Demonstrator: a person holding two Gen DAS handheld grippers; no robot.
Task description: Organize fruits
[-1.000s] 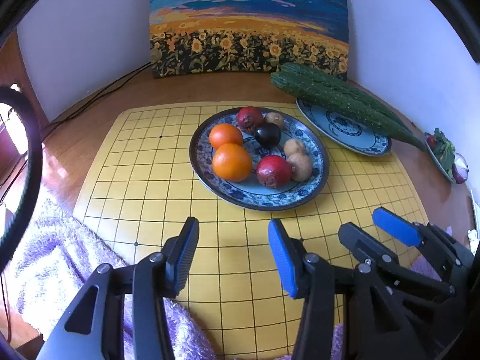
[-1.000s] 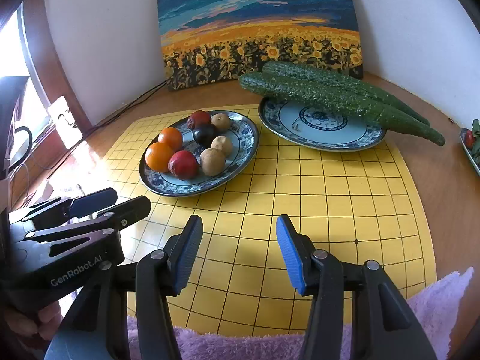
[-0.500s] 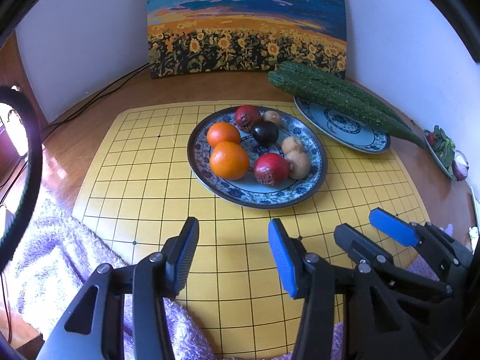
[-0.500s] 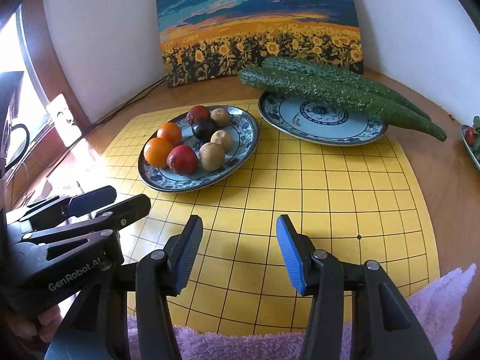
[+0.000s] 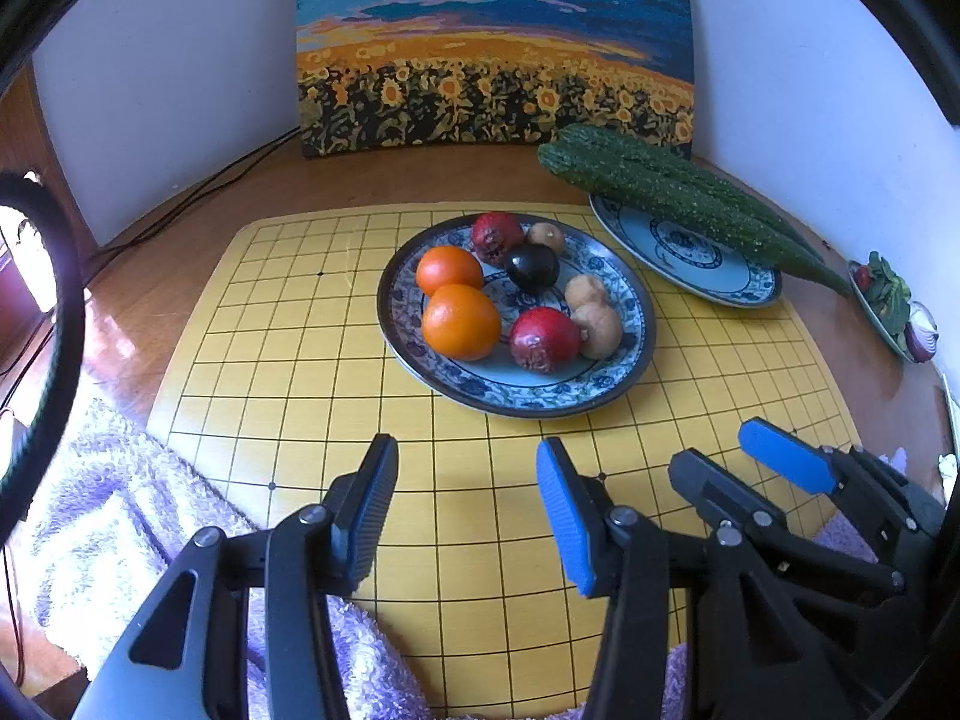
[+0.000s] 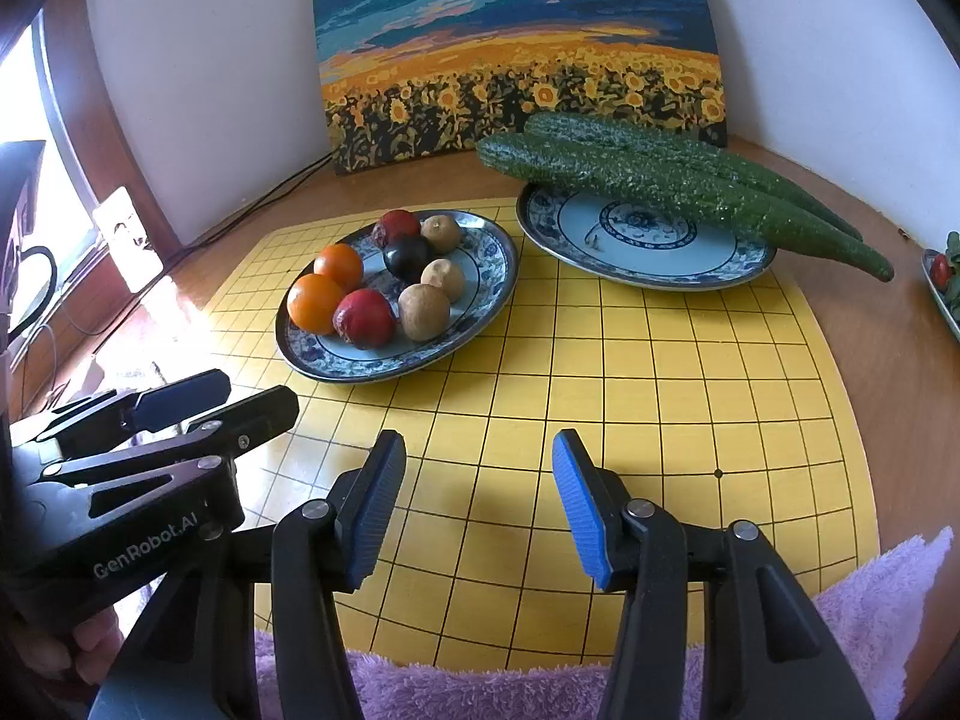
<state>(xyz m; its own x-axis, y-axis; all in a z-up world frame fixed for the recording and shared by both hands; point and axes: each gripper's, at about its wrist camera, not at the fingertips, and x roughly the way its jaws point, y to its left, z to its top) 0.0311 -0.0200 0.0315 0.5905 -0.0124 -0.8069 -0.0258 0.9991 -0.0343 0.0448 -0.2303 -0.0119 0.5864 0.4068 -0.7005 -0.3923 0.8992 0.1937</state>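
A blue-patterned plate (image 5: 624, 378) (image 6: 486, 300) on the yellow grid mat holds two oranges (image 5: 461, 321) (image 6: 315, 303), two red fruits (image 5: 545, 339) (image 6: 365, 318), a dark plum (image 5: 531, 266) (image 6: 407, 257) and three brown fruits (image 5: 597, 330) (image 6: 423, 311). A second plate (image 5: 690, 252) (image 6: 636, 246) carries two long cucumbers (image 5: 672, 198) (image 6: 654, 180). My left gripper (image 5: 465, 504) is open and empty, short of the fruit plate. My right gripper (image 6: 477, 501) is open and empty over the mat; it also shows in the left wrist view (image 5: 738, 468).
A sunflower painting (image 5: 492, 48) leans on the back wall. A small dish of vegetables (image 5: 894, 306) sits at the far right. A purple towel (image 5: 120, 510) (image 6: 870, 600) lies along the mat's near edge. Cables (image 5: 180, 204) run at the back left.
Both grippers have drifted slightly; the plates sit a little lower and nearer in the views. The jaws stay open.
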